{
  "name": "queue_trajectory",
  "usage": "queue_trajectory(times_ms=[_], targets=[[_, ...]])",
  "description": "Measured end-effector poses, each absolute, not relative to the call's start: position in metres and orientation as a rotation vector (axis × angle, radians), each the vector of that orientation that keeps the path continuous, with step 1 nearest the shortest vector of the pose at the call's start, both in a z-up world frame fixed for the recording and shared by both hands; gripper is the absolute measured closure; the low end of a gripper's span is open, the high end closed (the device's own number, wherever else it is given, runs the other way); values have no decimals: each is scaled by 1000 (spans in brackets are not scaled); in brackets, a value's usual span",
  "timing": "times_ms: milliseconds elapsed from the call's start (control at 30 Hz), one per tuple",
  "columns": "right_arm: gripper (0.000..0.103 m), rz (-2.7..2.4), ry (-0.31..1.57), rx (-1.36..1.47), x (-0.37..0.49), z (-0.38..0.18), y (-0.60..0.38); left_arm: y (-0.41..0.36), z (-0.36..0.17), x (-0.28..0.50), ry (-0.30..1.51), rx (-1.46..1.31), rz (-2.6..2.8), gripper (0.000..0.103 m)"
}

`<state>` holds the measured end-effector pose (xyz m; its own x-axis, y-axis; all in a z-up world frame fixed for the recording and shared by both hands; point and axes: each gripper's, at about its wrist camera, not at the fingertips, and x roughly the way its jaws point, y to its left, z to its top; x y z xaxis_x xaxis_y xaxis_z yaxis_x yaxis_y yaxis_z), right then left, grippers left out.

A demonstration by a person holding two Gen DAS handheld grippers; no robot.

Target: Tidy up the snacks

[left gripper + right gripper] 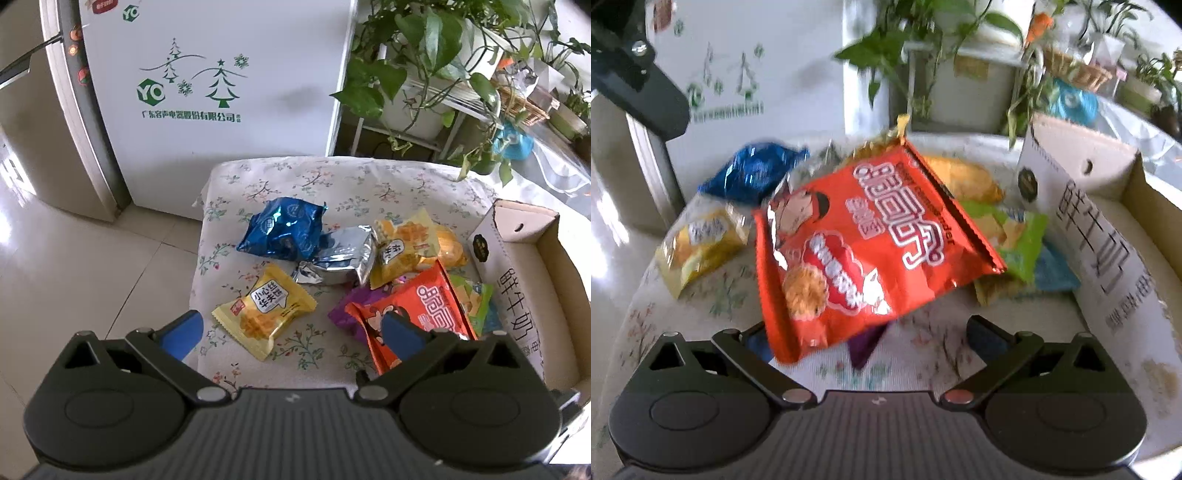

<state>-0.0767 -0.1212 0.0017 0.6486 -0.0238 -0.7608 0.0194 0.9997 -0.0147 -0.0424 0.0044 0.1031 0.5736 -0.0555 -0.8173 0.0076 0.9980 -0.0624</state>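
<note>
Right gripper: spread wide, nothing gripped.
Left gripper: spread wide, nothing gripped.
Red snack packet: laid mid-cushion.
Carton: set at cushion's right edge.

purple packet mostly under red packet, cardboard box cropped

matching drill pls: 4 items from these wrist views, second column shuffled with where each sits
Items:
1. red packet
2. blue foil packet
3. cardboard box
4. yellow packet

Places:
A. right edge of the floral cloth
B. ahead of the open left claw
C. far left of the pile, near the fridge
D. on top of the purple and green packets

Pairs: 1-D, 2-C, 3-A, 4-B
</note>
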Motion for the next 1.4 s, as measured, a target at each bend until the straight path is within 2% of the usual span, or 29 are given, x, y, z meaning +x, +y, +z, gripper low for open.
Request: queue_trajectory(times_ms=[267,600,833,1167,1400], targets=[[0,-14,1116,25,-73,18,-125,8,101,-41,968,-46,-11,1],[0,-11,1070,76,-93,66,-146,12,101,-40,970,-34,-15,1],[0,-51,1141,227,-84,95,-174,12,104,-46,974,-26,-40,1],[0,-126,1148,154,-73,114,-168,17,111,-52,992,-19,8,1],[0,-146,1123,97,-52,108,-169,4,104,-49,1007,22,28,1]])
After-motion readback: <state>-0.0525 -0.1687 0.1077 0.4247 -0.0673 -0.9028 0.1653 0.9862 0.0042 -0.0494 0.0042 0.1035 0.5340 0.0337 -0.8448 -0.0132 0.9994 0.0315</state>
